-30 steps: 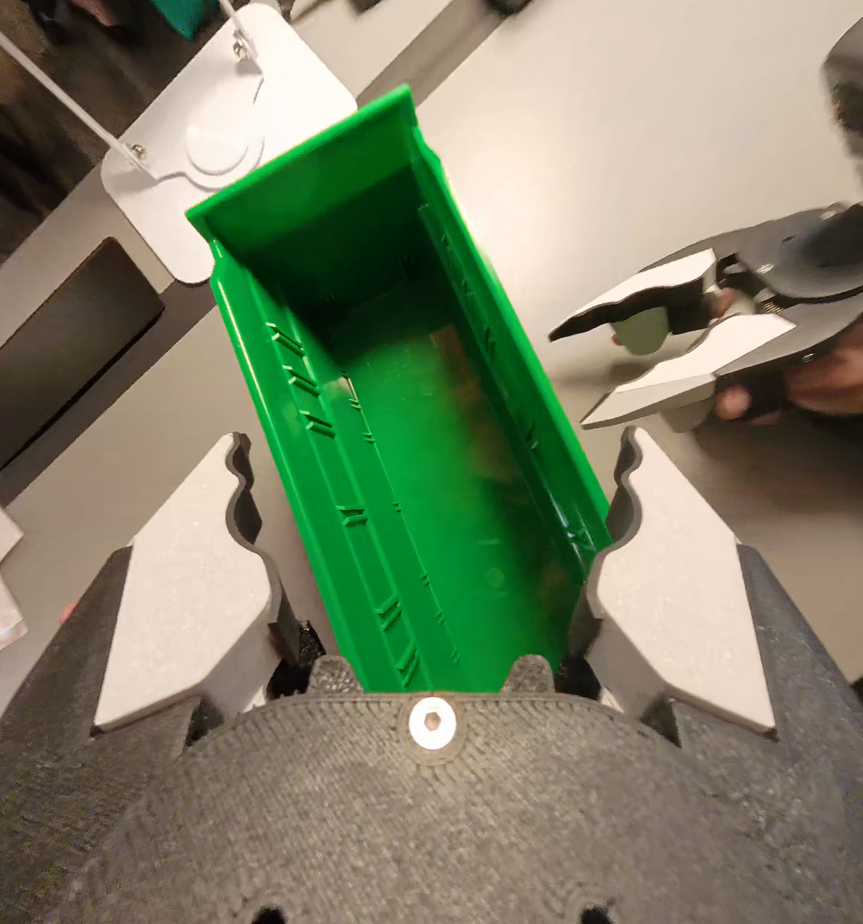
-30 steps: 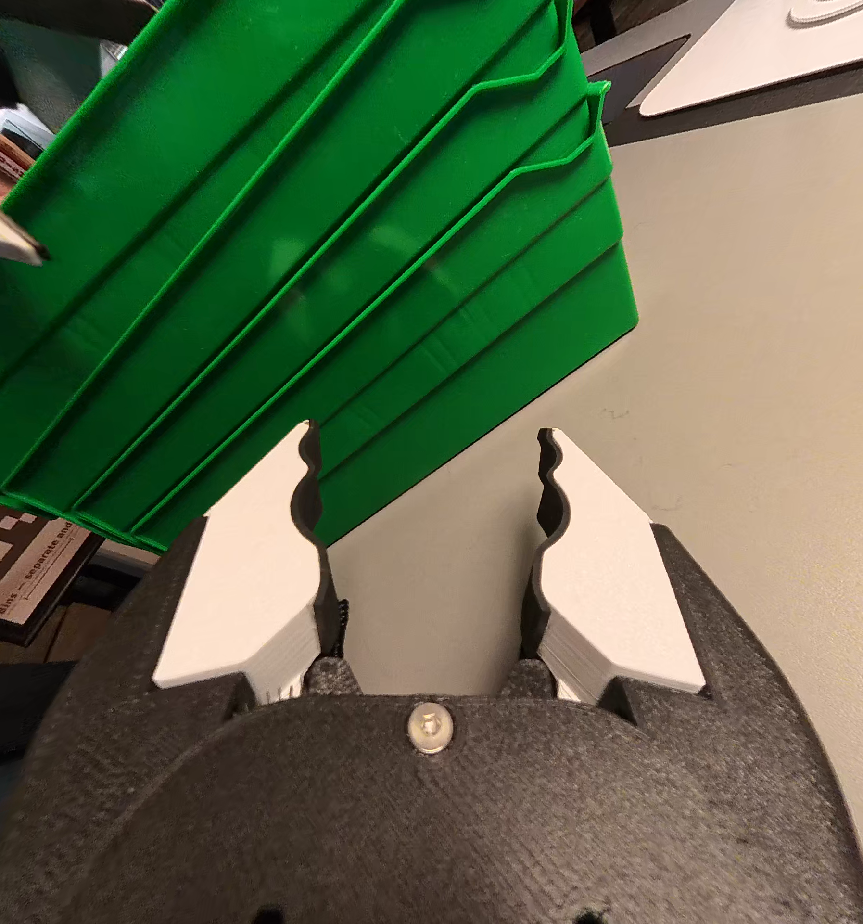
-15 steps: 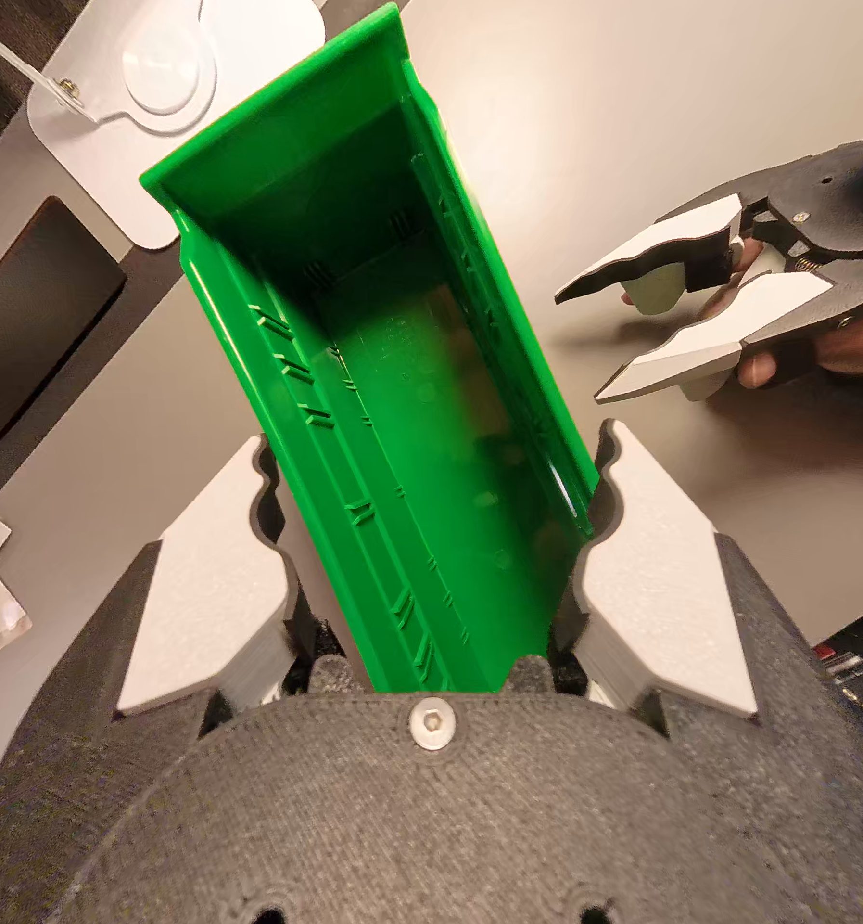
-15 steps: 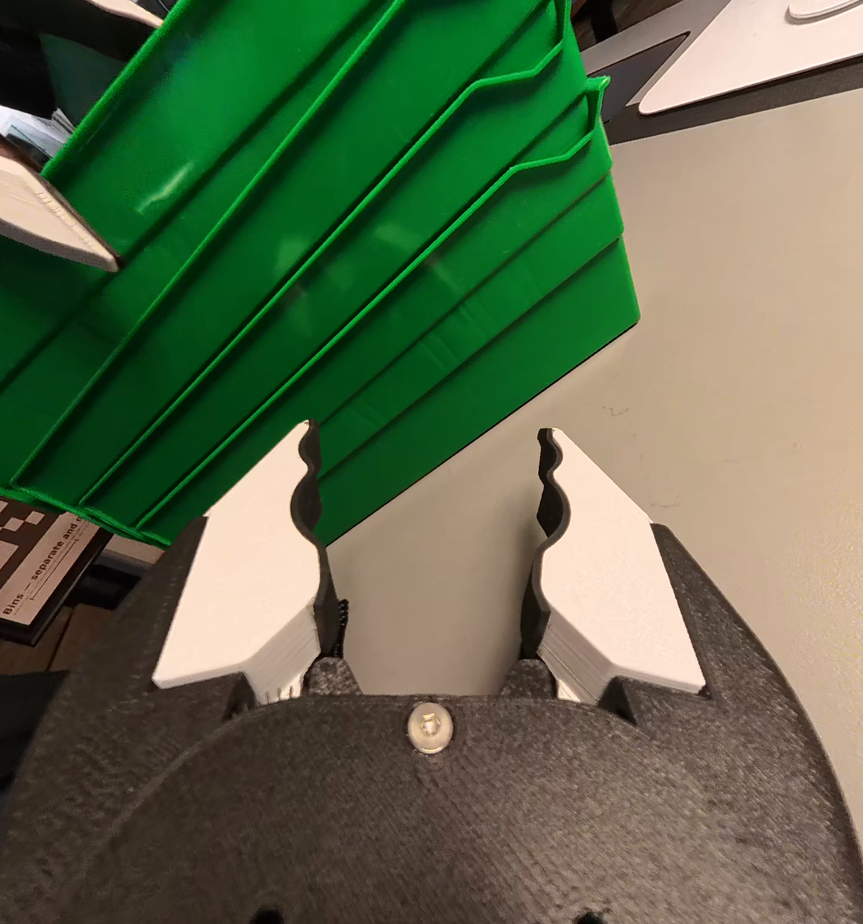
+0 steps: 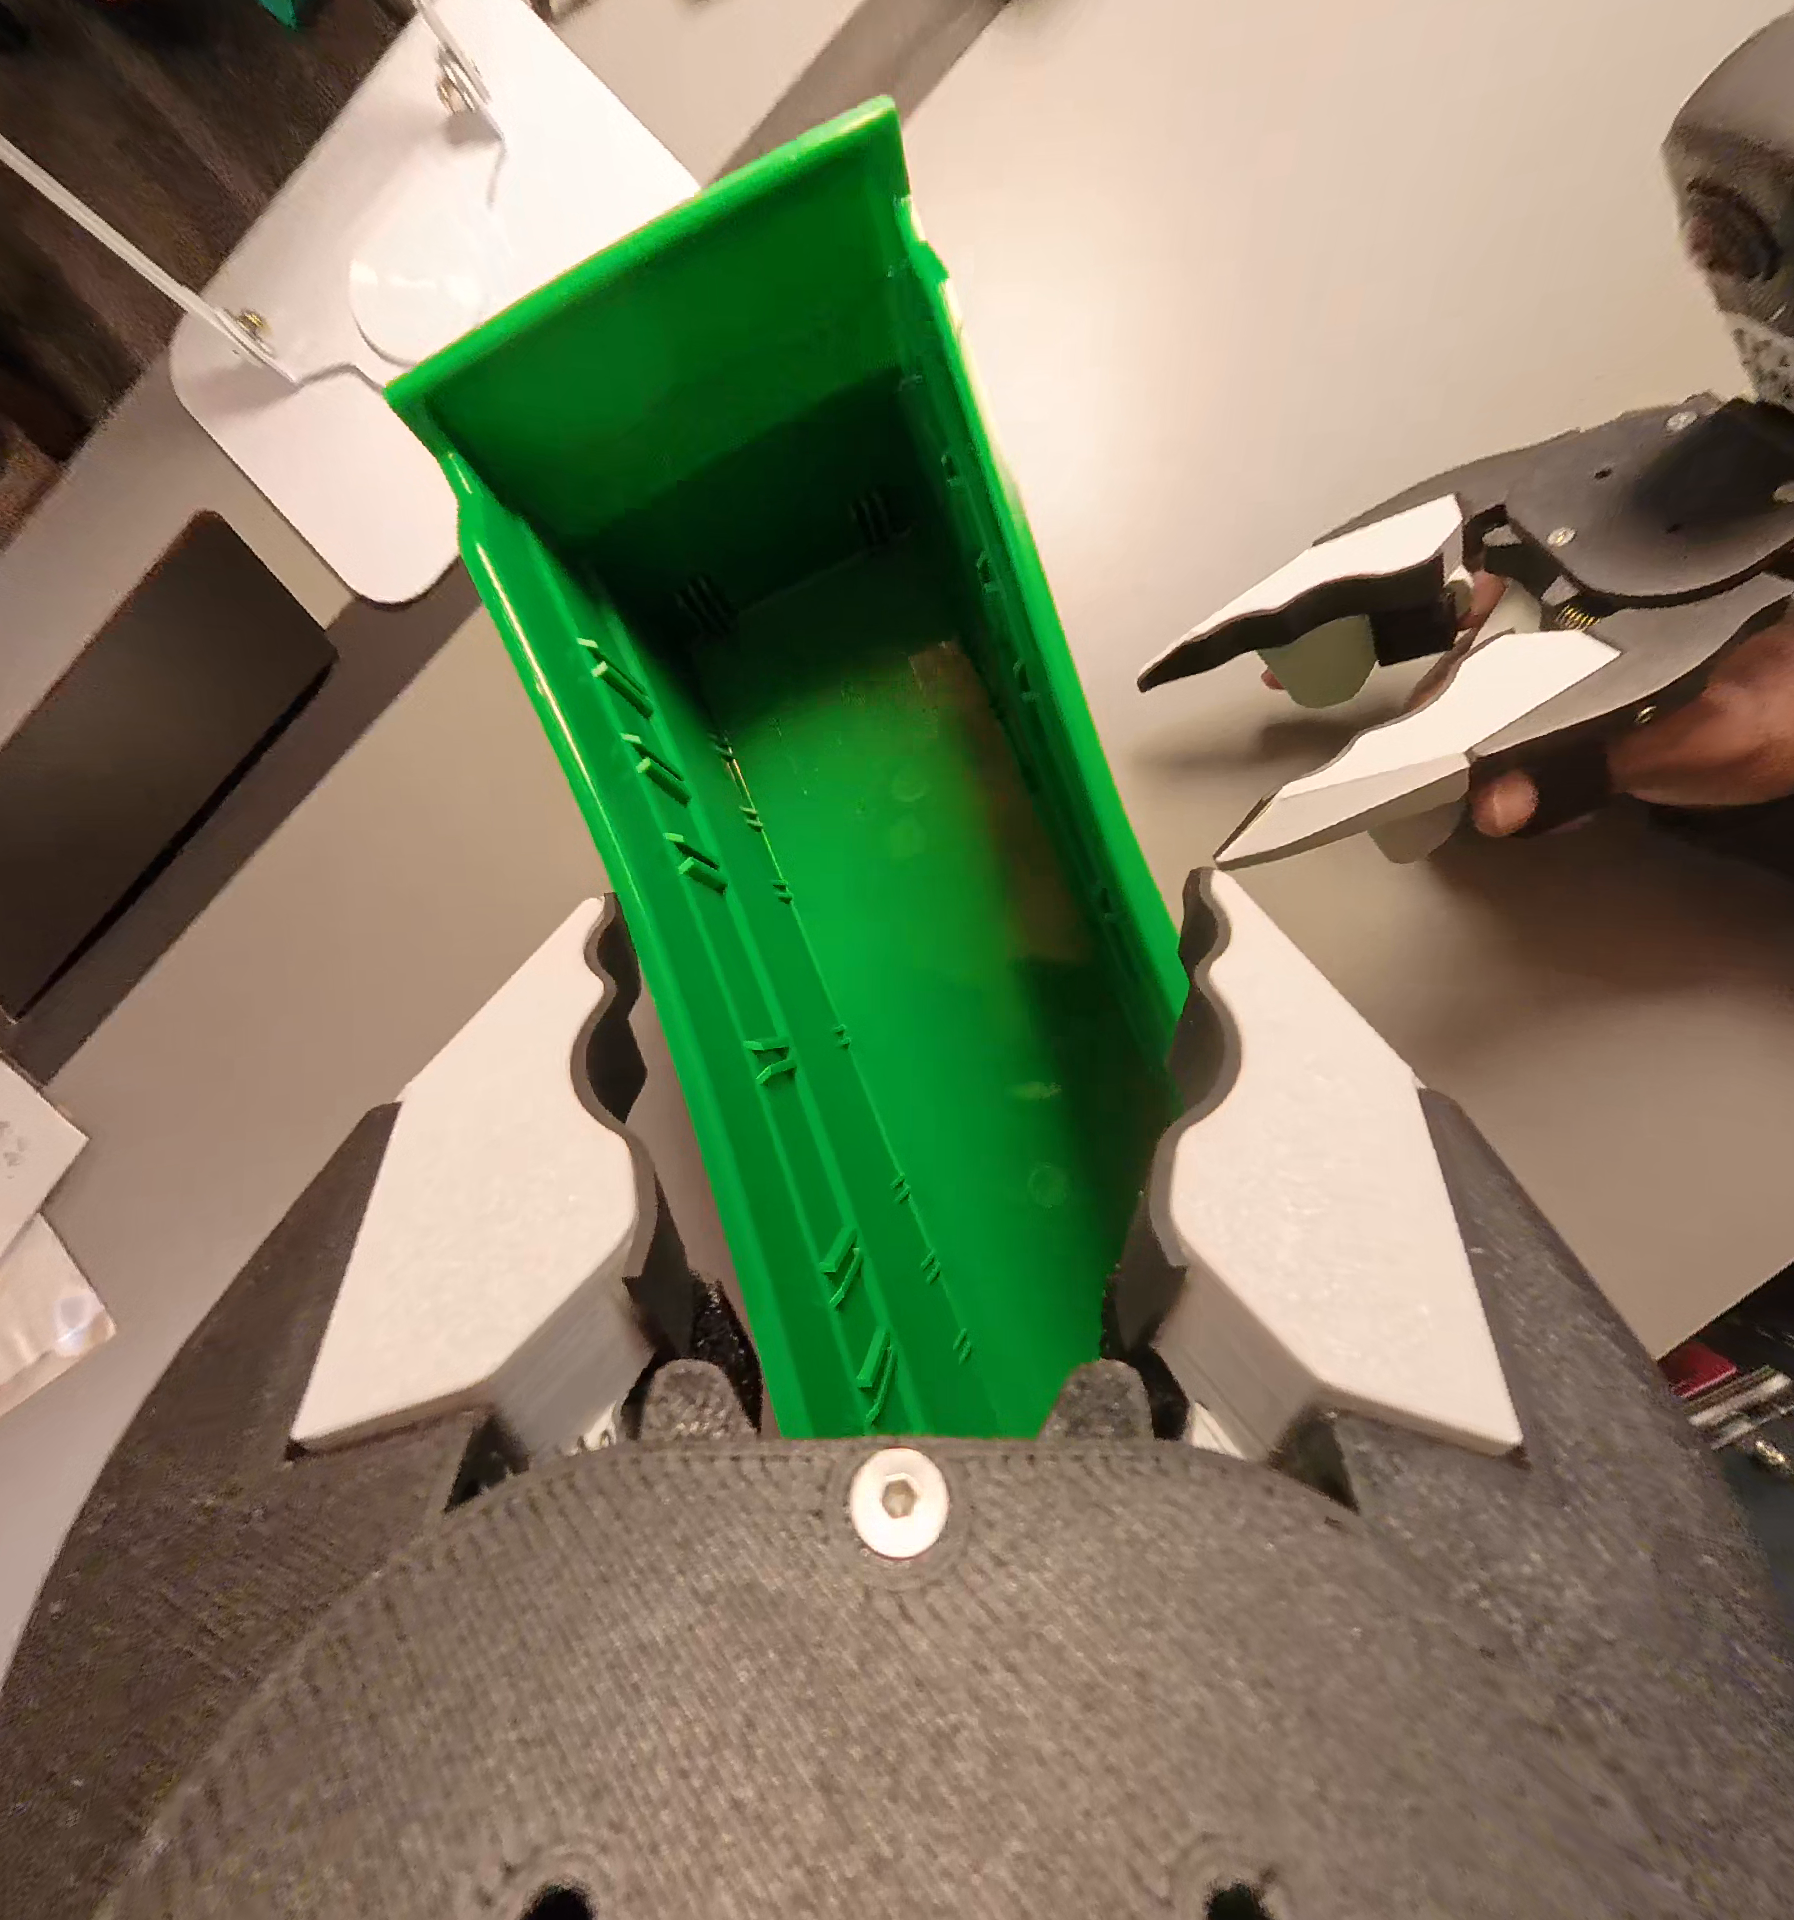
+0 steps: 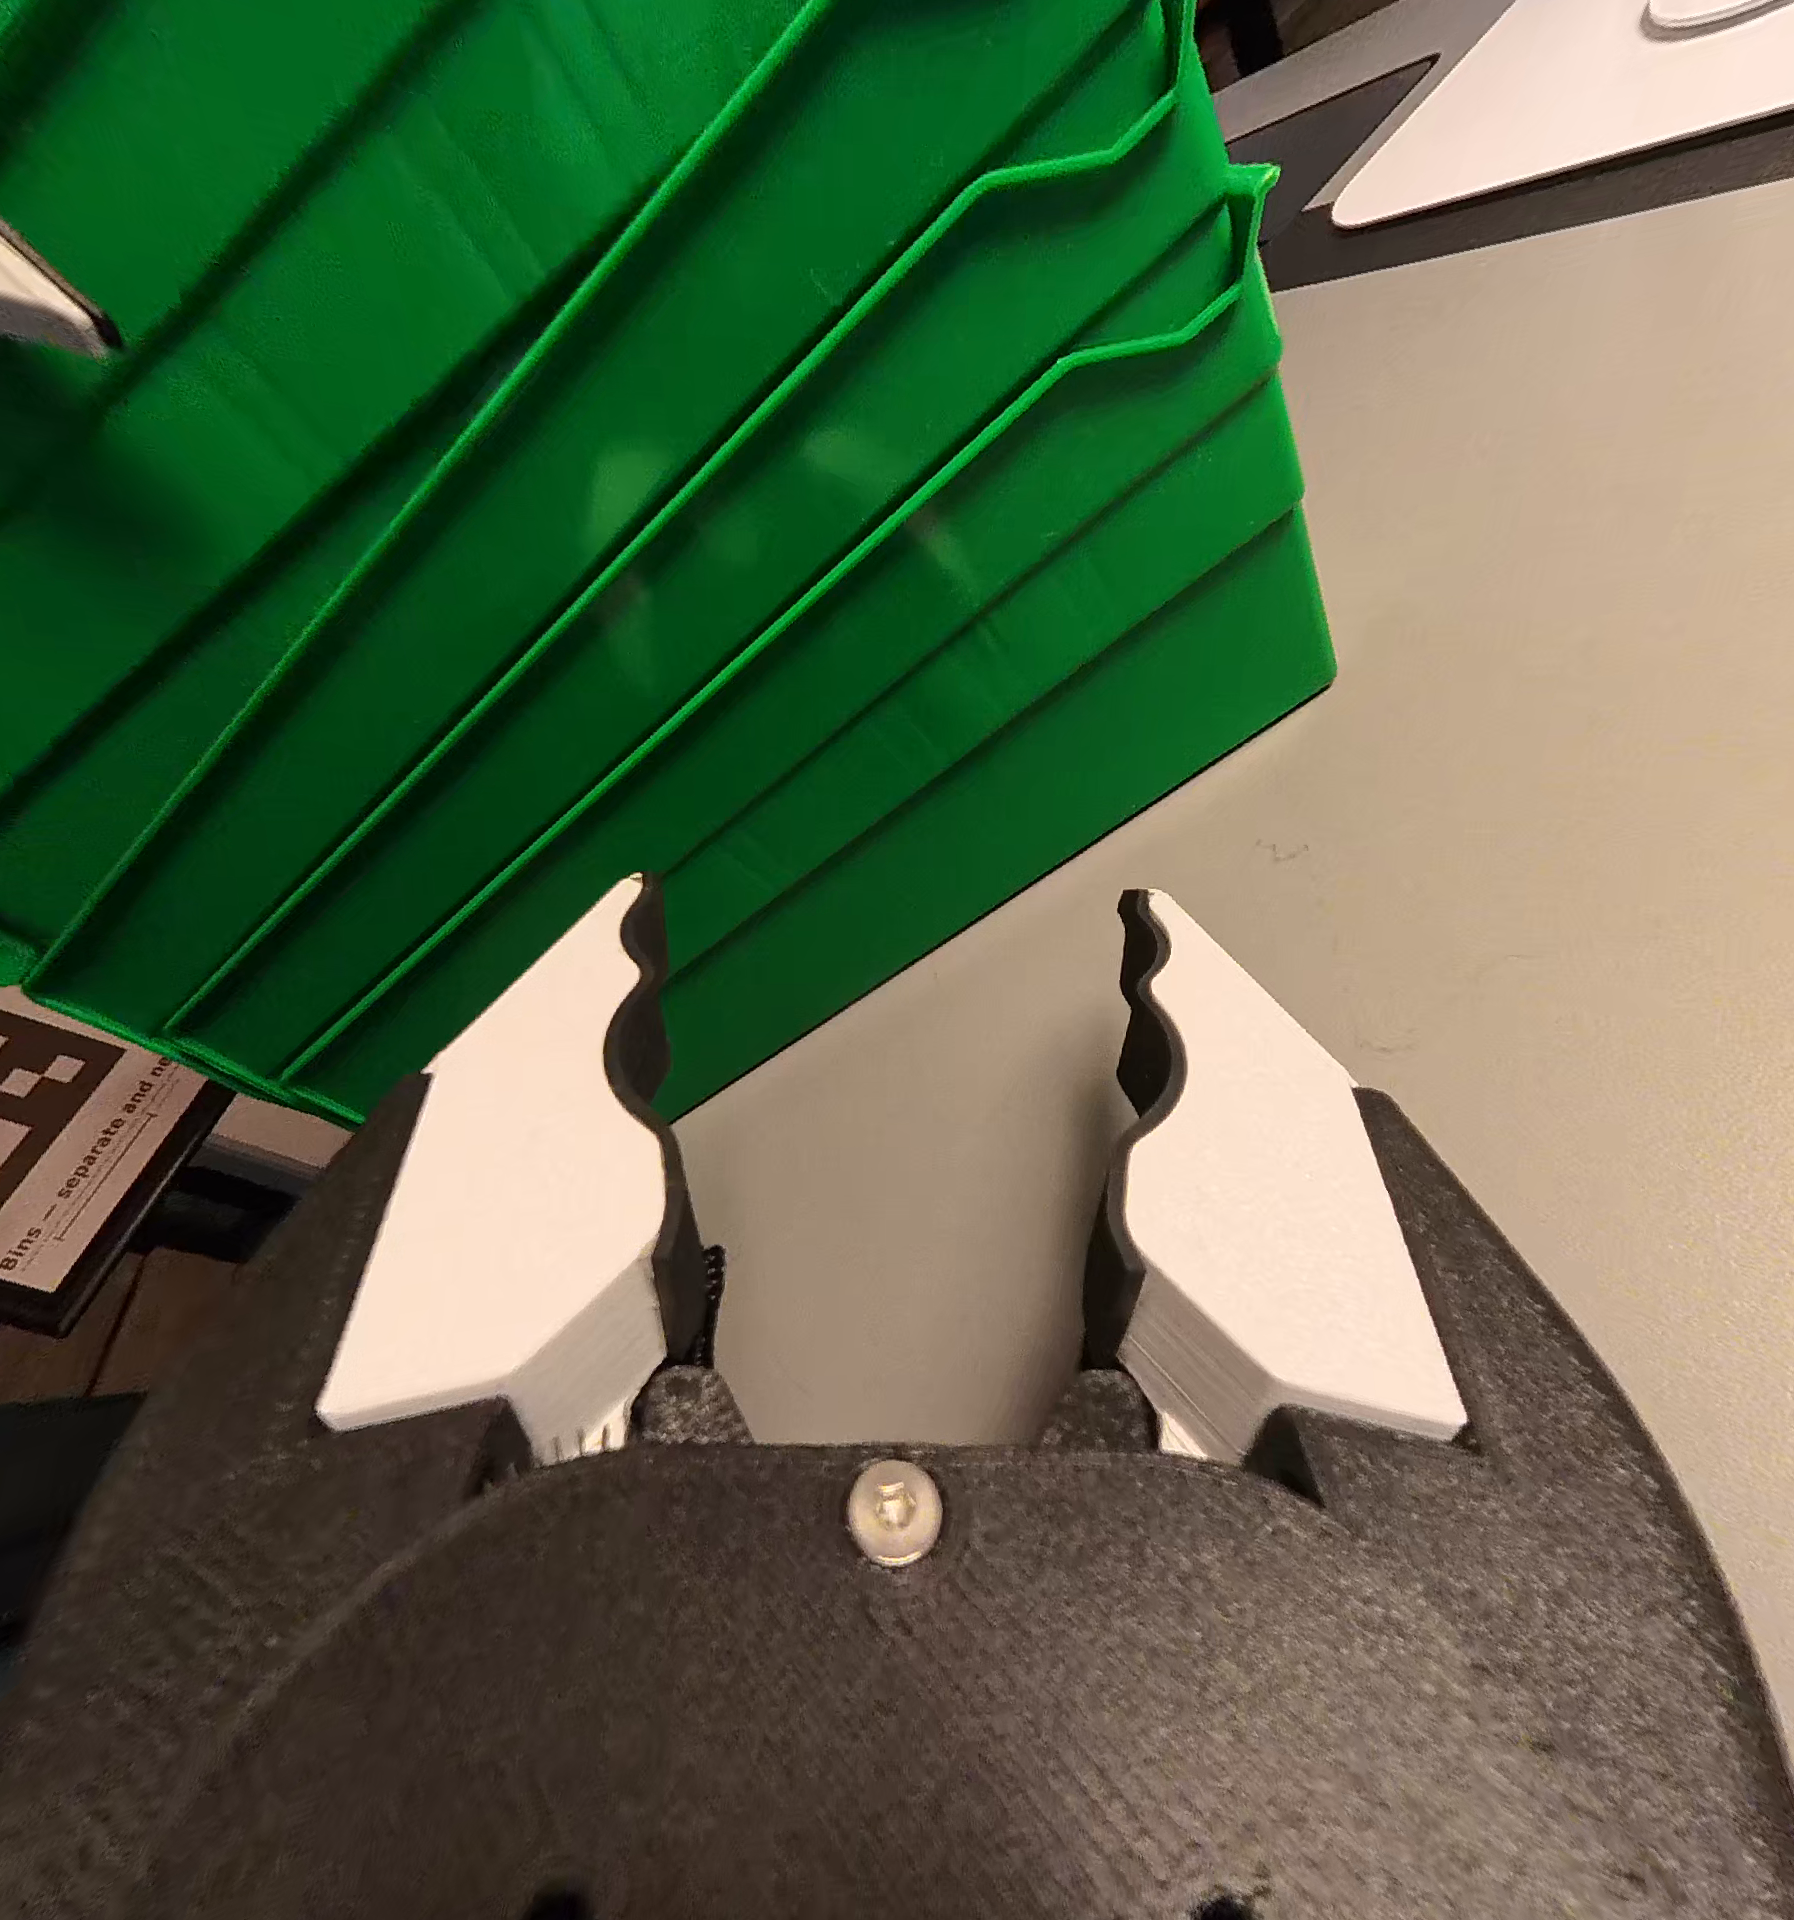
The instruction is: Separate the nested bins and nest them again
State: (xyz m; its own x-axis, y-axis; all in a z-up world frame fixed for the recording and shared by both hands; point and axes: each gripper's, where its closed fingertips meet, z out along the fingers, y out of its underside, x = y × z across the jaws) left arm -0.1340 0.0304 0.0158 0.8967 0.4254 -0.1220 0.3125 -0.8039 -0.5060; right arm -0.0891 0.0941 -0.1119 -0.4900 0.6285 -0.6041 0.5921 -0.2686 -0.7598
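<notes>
1. Left wrist view: the left gripper (image 5: 898,987) has the top green bin (image 5: 831,790) between its fingers, open side facing the camera, far end wall pointing away and up.
2. Right finger (image 5: 1277,1143) lies against the bin's right wall. Left finger (image 5: 519,1132) sits at the left wall's outer rim; whether it presses there I cannot tell.
3. Off to the right of the fingers, above the grey tabletop (image 5: 1340,260), a hand holds the right gripper (image 5: 1199,764), spread wide with nothing in it.
4. Right wrist view: the right gripper (image 6: 893,1018) is parted over bare tabletop (image 6: 1547,831), grasping nothing.
5. The nested green bins (image 6: 664,499) rise tilted ahead and left of the fingers; the lowest bin's wall runs behind the left fingertip (image 6: 560,1039).
6. A printed card (image 6: 31,1153) lies left of the fingers, below the stack.
</notes>
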